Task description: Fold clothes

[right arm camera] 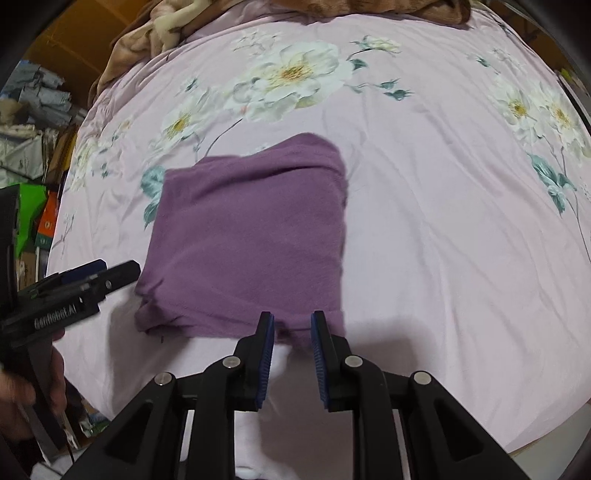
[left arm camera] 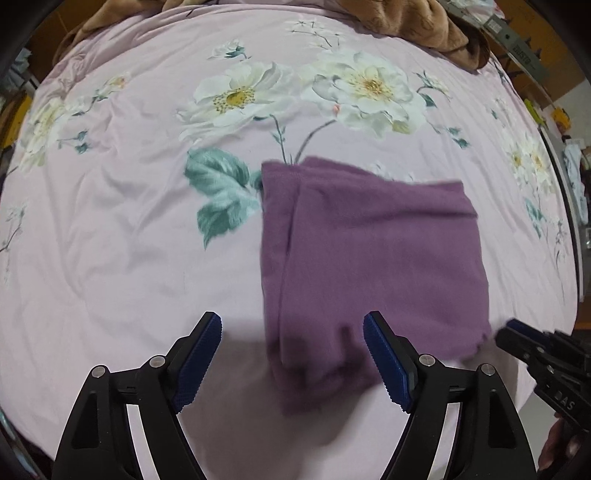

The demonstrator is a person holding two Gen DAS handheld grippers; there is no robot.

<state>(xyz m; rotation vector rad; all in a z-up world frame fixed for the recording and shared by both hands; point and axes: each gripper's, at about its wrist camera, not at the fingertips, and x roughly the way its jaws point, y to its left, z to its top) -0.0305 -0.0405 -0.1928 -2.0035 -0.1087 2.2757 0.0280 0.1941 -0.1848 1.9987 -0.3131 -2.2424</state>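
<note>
Purple garment [left arm camera: 373, 254], folded into a rough square, lies flat mid-bed on the pink floral sheet [left arm camera: 122, 229]. Left claw [left arm camera: 291, 362] spread wide over its near-left corner, pads not pressing cloth; right claw [right arm camera: 291, 354] narrower, nothing gripped, tips at the near edge. Brown blanket [left arm camera: 417, 26] bunched at far end of bed.

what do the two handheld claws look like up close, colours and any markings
Both are black plastic claws with angular two-link arms, round silver pivot pins and ribbed blue pads. The left claw carries white "GenRobot.AI" lettering on its body, seen from the right wrist view; the right claw looks identical.
</note>
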